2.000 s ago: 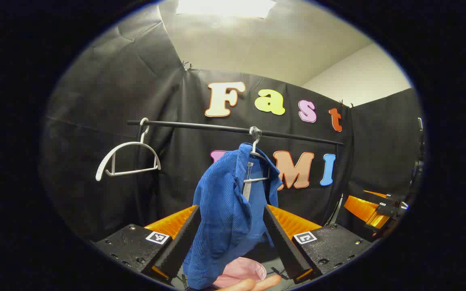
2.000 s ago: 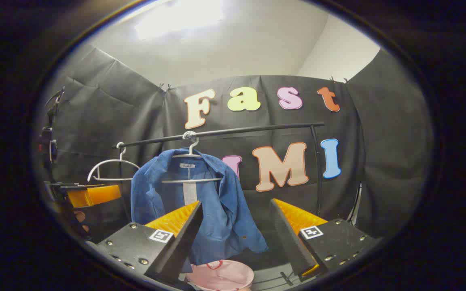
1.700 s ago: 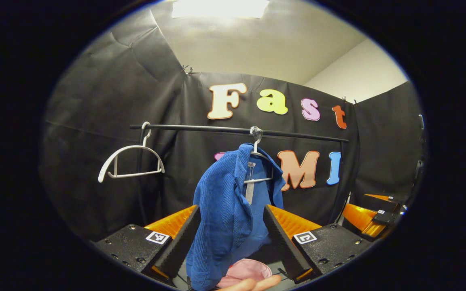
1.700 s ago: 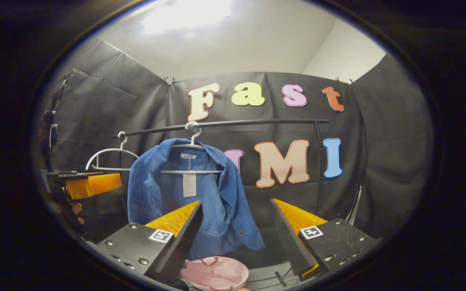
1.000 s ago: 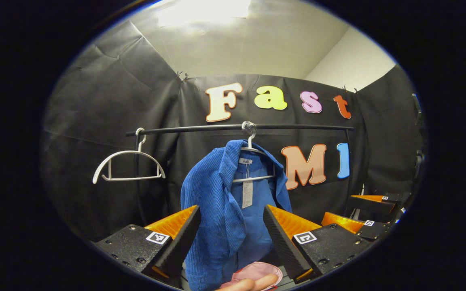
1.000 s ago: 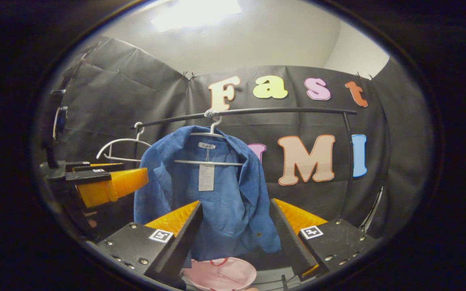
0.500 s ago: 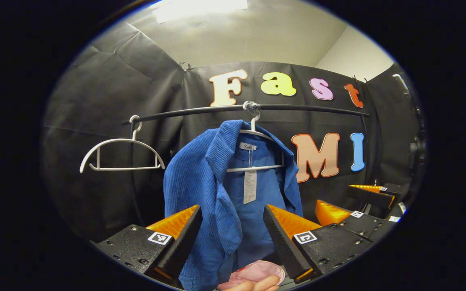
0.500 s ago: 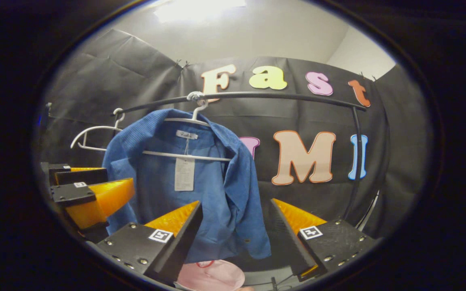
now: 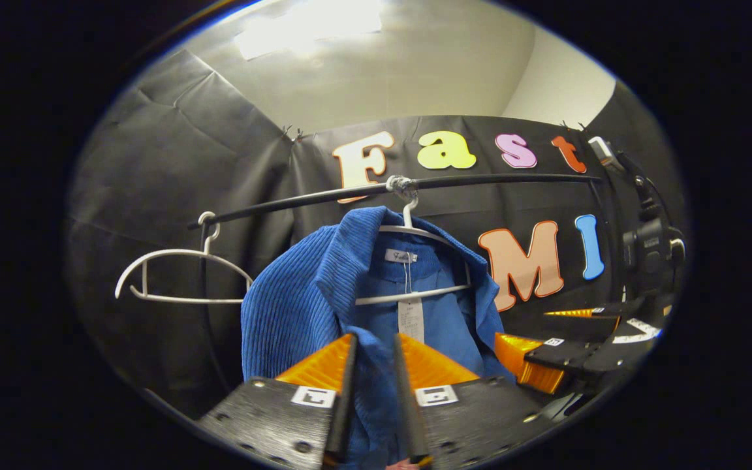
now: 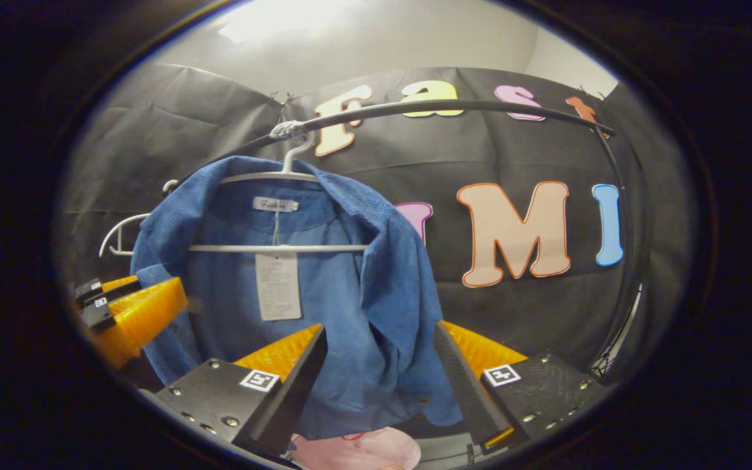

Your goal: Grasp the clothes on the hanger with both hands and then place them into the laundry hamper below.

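A blue corduroy shirt (image 9: 297, 307) hangs open on a white hanger (image 9: 415, 295) from the black rail (image 9: 480, 179). My left gripper (image 9: 375, 339) has its fingers drawn close together, with the shirt's left front edge pinched between them. In the right gripper view the same gripper (image 10: 134, 313) sits at the left side of the shirt (image 10: 376, 294). My right gripper (image 10: 379, 329) stands open, its fingers on either side of the shirt's right front panel, apart from the cloth. The pink hamper (image 10: 356, 450) lies below the shirt.
An empty white hanger (image 9: 180, 277) hangs at the rail's left end. A paper tag (image 10: 278, 286) dangles from the shirt's collar. The rail's upright post (image 10: 624, 215) stands at the right. A camera on a stand (image 9: 650, 248) is at the far right.
Both grippers moved in close to the shirt. The left gripper's fingers went from wide open to closed on the shirt's left front edge. The right gripper stayed open.
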{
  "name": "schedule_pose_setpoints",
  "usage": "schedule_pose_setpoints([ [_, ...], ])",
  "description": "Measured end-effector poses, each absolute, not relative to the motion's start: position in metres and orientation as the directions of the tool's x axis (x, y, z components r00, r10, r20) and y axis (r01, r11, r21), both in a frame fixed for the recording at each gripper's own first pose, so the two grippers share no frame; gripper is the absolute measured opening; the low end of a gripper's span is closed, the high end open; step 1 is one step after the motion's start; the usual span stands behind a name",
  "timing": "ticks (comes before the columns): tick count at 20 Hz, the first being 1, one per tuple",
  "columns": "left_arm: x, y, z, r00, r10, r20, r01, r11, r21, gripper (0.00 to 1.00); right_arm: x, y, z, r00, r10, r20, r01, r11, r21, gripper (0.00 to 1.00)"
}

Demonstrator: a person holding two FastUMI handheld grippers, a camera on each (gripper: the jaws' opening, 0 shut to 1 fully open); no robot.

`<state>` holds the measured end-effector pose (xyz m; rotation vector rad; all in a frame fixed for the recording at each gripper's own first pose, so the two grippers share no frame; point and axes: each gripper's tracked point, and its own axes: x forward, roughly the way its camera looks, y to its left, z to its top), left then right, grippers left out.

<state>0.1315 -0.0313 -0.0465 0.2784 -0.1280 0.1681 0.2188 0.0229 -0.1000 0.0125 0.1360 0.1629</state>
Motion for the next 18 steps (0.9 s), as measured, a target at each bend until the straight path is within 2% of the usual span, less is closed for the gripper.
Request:
schedule_pose_setpoints([
  [1,0.139,-0.03,-0.056,0.984,0.134,0.12,-0.163,0.947,0.275,0.01,0.226,0.027,-0.099,0.976,0.177,-0.127,-0.175,0.984,0.034,1.0],
  [3,0.143,-0.028,-0.07,0.99,0.121,0.077,-0.137,0.953,0.271,0.01,0.241,0.034,-0.102,0.973,0.2,-0.118,-0.196,0.98,0.04,1.0],
  [4,0.143,-0.022,-0.069,0.987,0.135,0.084,-0.153,0.948,0.28,0.0,0.248,0.037,-0.102,0.973,0.202,-0.111,-0.199,0.979,0.032,0.98],
  [6,0.138,-0.008,-0.067,0.979,0.179,0.103,-0.2,0.943,0.265,0.0,0.254,0.04,-0.101,0.975,0.205,-0.083,-0.206,0.979,0.002,1.0],
  [8,0.135,-0.005,-0.07,0.977,0.186,0.099,-0.205,0.952,0.229,0.02,0.26,0.039,-0.102,0.978,0.197,-0.07,-0.199,0.98,-0.023,1.0],
  [9,0.136,-0.002,-0.073,0.978,0.187,0.088,-0.202,0.956,0.211,0.1,0.264,0.039,-0.104,0.978,0.195,-0.073,-0.197,0.98,-0.025,0.98],
  [11,0.141,0.001,-0.074,0.977,0.199,0.075,-0.21,0.959,0.191,0.16,0.27,0.039,-0.104,0.978,0.193,-0.072,-0.195,0.981,-0.018,0.98],
  [12,0.142,0.001,-0.075,0.979,0.193,0.07,-0.203,0.96,0.19,0.12,0.271,0.037,-0.102,0.98,0.187,-0.064,-0.189,0.982,-0.013,1.0],
  [13,0.141,0.0,-0.075,0.982,0.174,0.07,-0.184,0.966,0.179,0.12,0.272,0.035,-0.1,0.982,0.183,-0.055,-0.183,0.983,-0.006,0.98],
  [14,0.143,0.0,-0.072,0.984,0.16,0.075,-0.17,0.973,0.158,0.18,0.274,0.032,-0.099,0.984,0.173,-0.048,-0.173,0.985,-0.001,0.98],
  [15,0.143,-0.001,-0.072,0.989,0.13,0.071,-0.139,0.982,0.13,0.01,0.275,0.031,-0.099,0.984,0.171,-0.048,-0.171,0.985,0.001,0.93],
  [16,0.142,-0.004,-0.074,0.994,0.102,0.043,-0.106,0.988,0.114,0.0,0.275,0.034,-0.098,0.982,0.184,-0.041,-0.184,0.983,0.005,0.93],
  [17,0.139,-0.002,-0.073,0.996,0.082,0.03,-0.084,0.991,0.102,0.0,0.276,0.037,-0.093,0.98,0.197,-0.028,-0.197,0.98,0.007,0.98],
  [18,0.135,-0.004,-0.071,0.998,0.064,0.015,-0.065,0.994,0.086,0.0,0.277,0.041,-0.089,0.978,0.21,-0.014,-0.21,0.978,0.011,0.93],
])
